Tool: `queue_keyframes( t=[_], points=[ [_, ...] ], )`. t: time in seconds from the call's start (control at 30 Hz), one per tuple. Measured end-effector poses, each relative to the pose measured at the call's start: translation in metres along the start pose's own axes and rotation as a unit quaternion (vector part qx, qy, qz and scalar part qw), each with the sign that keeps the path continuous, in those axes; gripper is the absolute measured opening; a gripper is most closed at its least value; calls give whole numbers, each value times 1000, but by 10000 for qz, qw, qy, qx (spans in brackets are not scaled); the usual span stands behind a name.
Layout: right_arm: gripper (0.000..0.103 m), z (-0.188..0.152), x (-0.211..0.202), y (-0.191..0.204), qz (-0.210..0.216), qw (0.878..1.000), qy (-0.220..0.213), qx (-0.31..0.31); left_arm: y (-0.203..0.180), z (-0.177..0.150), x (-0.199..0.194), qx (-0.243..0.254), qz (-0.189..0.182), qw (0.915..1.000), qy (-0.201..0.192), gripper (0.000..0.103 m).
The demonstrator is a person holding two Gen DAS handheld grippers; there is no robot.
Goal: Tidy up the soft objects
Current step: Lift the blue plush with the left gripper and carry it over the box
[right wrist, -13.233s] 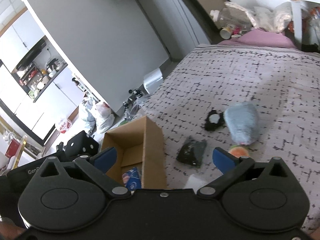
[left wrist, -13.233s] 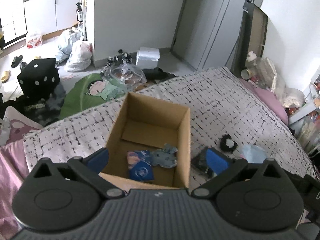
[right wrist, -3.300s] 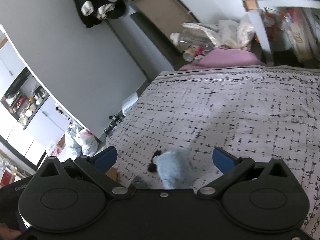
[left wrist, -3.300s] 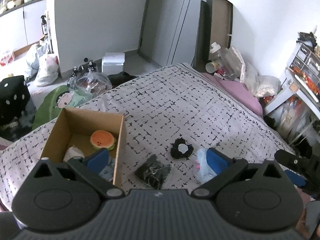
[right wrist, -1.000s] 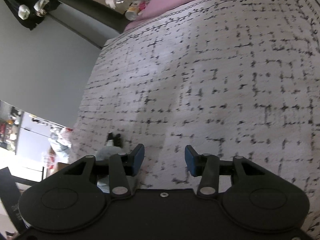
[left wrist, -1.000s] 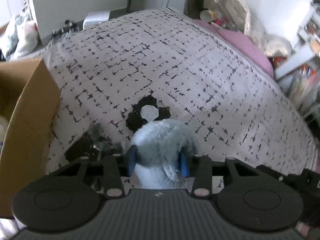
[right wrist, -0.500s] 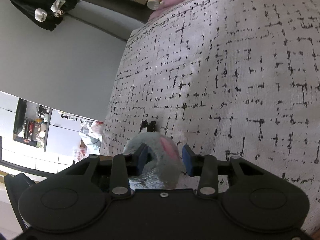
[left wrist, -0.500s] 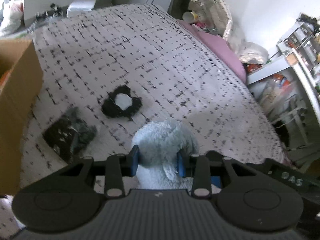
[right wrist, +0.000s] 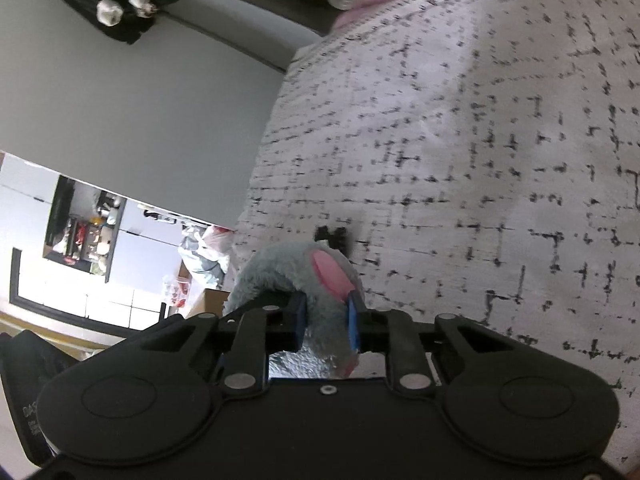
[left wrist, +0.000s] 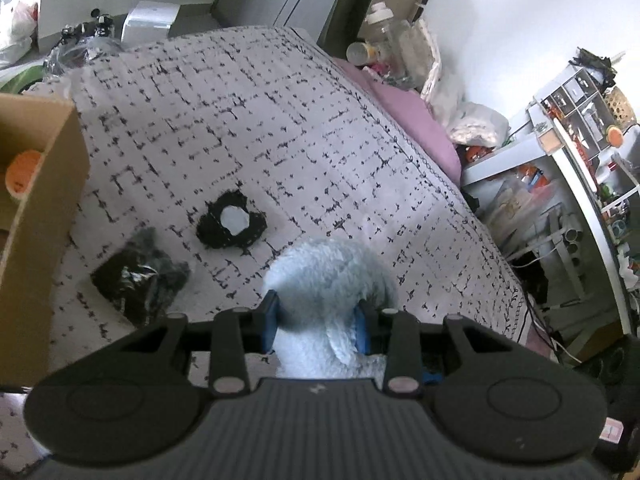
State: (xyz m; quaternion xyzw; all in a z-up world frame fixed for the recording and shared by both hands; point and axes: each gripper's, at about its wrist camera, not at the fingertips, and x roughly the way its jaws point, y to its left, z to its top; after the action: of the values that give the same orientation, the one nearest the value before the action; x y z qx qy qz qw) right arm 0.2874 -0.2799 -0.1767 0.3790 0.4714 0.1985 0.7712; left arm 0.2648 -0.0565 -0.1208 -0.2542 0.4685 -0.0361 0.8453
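Note:
A light-blue plush toy (left wrist: 328, 276) with a pink ear (right wrist: 330, 272) hangs just above the patterned bedspread (left wrist: 248, 120), held from two sides. My left gripper (left wrist: 316, 322) is shut on its body. In the right wrist view my right gripper (right wrist: 325, 320) is shut on the same plush toy (right wrist: 280, 268), close to the pink ear. The cardboard box (left wrist: 44, 200) stands at the left edge with an orange soft piece (left wrist: 22, 170) inside. A black soft item with a white centre (left wrist: 231, 220) and a black crinkly packet (left wrist: 136, 280) lie on the bed between the box and the plush.
A pink pillow (left wrist: 416, 120), bottles and bags (left wrist: 400, 48) line the far edge of the bed. A cluttered white shelf unit (left wrist: 580, 128) stands to the right of the bed. Bags and boxes lie on the floor beyond the bed's left end.
The left gripper has risen with the plush and tilted up. The right gripper's jaws, apart over bare bedspread a second ago, have closed onto the plush by its pink ear.

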Motion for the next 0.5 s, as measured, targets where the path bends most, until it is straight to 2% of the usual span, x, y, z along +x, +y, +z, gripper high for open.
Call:
queue_keyframes(
  t=[0.27,0.5],
  points=[
    [19,-19,1,36,6,9995,-146,-291,9,4,-32,161,260,9994,-160,37],
    [19,-37,5,64,144,9989,-212,-402,28,10,-64,198,288,9989,-320,37]
  ],
)
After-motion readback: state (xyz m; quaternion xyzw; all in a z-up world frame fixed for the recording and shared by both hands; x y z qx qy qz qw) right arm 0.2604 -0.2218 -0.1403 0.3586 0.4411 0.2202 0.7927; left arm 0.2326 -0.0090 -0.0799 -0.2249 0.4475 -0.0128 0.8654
